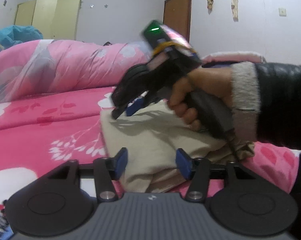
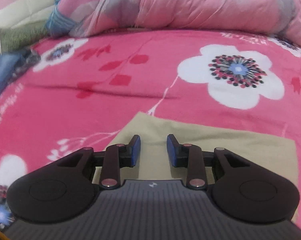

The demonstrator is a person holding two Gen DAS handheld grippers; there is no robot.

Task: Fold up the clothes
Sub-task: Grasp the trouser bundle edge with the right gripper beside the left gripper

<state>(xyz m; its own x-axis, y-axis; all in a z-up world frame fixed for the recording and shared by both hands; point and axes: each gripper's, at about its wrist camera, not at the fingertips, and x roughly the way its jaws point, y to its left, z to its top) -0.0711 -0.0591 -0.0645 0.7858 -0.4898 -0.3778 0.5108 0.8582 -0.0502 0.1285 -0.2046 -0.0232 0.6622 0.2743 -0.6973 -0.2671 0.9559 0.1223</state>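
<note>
A folded beige garment [image 1: 150, 136] lies on the pink flowered bedspread [image 1: 50, 124]. In the left wrist view my left gripper [image 1: 152, 165] straddles the near folded edge; its blue pads [image 1: 122, 163] stand apart on either side, and I see no squeeze on the cloth. A hand [image 1: 200, 92] in a black sleeve holds my right gripper [image 1: 122, 113], tilted down with its tips at the garment's far left corner. In the right wrist view the right gripper [image 2: 153, 150] hovers over the beige garment [image 2: 230, 146], jaws narrowly apart with nothing between them.
A bunched pink duvet [image 1: 70, 68] [image 2: 190, 4] runs along the far side of the bed. A blue bundle [image 1: 12, 36] lies behind it, near a yellow wardrobe [image 1: 48, 16] and a brown door [image 1: 177, 14]. Dark blue cloth [image 2: 4, 74] and a green cushion [image 2: 20, 36] lie at the left.
</note>
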